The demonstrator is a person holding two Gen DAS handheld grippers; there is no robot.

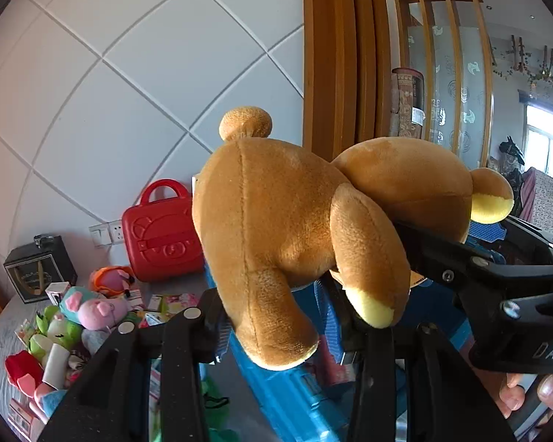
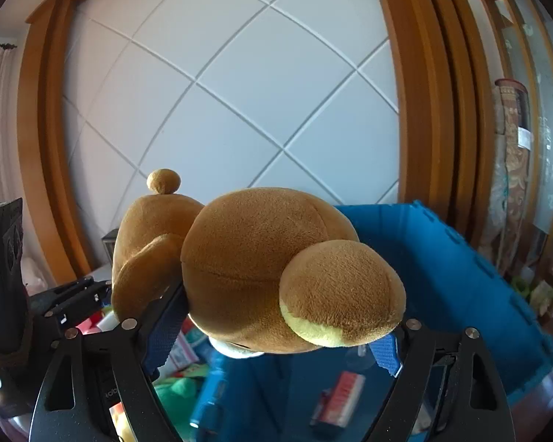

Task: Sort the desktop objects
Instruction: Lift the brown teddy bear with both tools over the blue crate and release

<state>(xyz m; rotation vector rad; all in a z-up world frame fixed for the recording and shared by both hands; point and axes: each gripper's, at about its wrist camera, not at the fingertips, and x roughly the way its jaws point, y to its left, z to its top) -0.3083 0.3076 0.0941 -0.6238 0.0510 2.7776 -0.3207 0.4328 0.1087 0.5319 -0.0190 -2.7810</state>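
Observation:
A brown teddy bear (image 1: pixel 284 221) with pale yellow paws and ear linings hangs in the air, carried by both grippers. In the left wrist view my left gripper (image 1: pixel 280 324) is shut on its lower body and leg. My right gripper (image 1: pixel 461 261) reaches in from the right and clamps the head. In the right wrist view the bear's head (image 2: pixel 247 265) sits between the blue pads (image 2: pixel 162 331) of my right gripper (image 2: pixel 276 342), which is shut on it. My left gripper (image 2: pixel 73 294) shows at the left. A blue crate (image 2: pixel 442 258) lies below the bear.
A red toy suitcase (image 1: pixel 158 232), a dark box (image 1: pixel 37 269) and a heap of small plush toys (image 1: pixel 92 309) stand on the grey surface at the left. A person's fingers (image 1: pixel 516 394) show at the lower right. A red-and-pink pack (image 2: pixel 335 401) lies in the crate.

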